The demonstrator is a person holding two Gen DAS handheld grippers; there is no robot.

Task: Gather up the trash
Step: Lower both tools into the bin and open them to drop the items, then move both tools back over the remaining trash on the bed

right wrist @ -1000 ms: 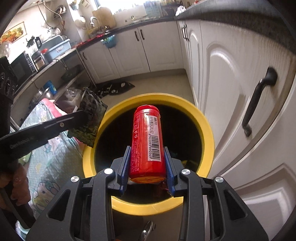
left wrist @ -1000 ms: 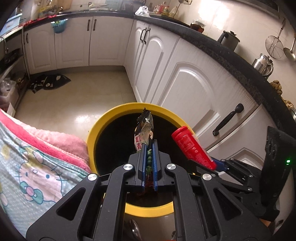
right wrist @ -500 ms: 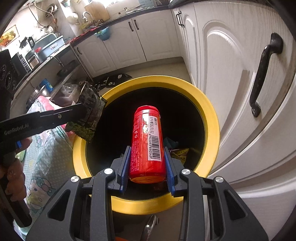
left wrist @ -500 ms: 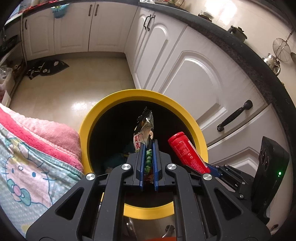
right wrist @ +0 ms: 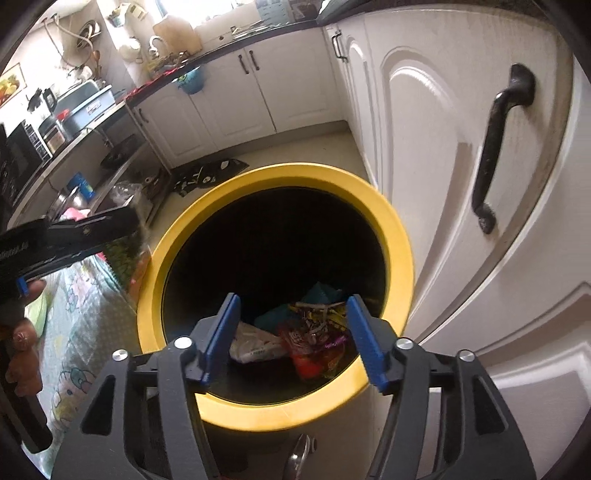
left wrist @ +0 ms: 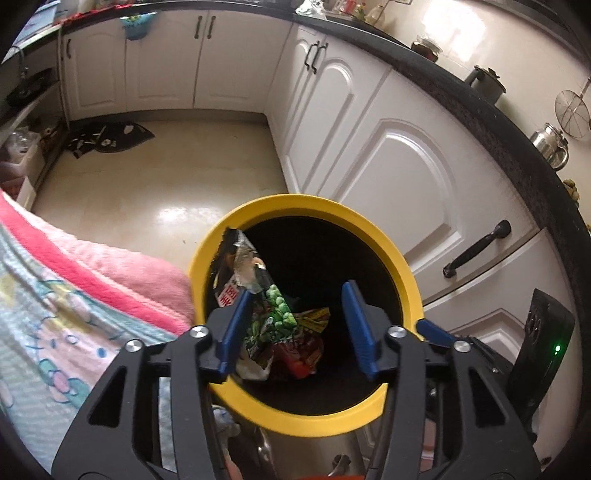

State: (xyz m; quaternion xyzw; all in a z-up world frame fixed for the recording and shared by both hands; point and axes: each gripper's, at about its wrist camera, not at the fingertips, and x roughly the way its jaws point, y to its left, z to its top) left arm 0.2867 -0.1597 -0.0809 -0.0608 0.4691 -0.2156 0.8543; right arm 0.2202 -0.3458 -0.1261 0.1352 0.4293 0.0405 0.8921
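Daylight enters from the far end of the kitchen and blows out the window area to white in the right wrist view. It glares off the wall tiles and leaves a bright patch on the floor. The inside of the yellow-rimmed bin stays nearly black. Strong fisheye bending curves the cabinet doors, corners vignette dark, and the snack wrapper is slightly motion-blurred.

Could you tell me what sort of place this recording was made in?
Most likely a home kitchen: white cabinet doors run under a dark countertop, a metal kettle stands on it, and a yellow-rimmed trash bin sits on the tiled floor.
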